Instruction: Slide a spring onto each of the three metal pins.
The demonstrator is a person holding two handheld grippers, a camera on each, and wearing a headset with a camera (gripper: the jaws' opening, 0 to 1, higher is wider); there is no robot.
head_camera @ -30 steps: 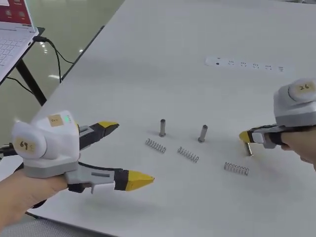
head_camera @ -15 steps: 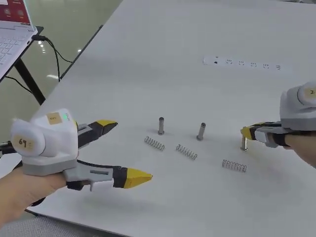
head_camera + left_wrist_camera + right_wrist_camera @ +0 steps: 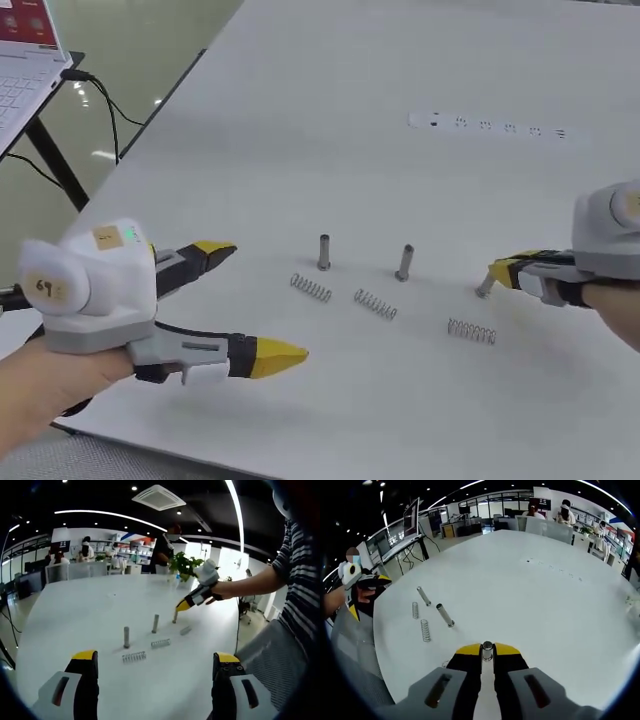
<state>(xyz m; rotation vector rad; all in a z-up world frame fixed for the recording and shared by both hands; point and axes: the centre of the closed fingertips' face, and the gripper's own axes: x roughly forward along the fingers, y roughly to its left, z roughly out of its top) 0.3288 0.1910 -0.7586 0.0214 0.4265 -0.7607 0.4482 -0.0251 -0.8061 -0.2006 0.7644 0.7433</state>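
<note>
head view. the third pin is pinched near its top between the yellow tips of my right gripper, whose jaws are pressed together on it. the pin leans off upright, and i cannot tell whether its foot touches the table. in the right gripper view, its round end shows between the closed jaws. the middle pin and the left pin stand upright in a row, apart from each other. one spring lies flat just in front of each: the left spring, the middle spring and the right spring. none of them is on a pin. my left gripper is near the table's front edge, jaws spread wide and holding nothing. bare white tabletop lies between it and the pins, and beyond them up to a power strip. past the table's left edge is a laptop.
</note>
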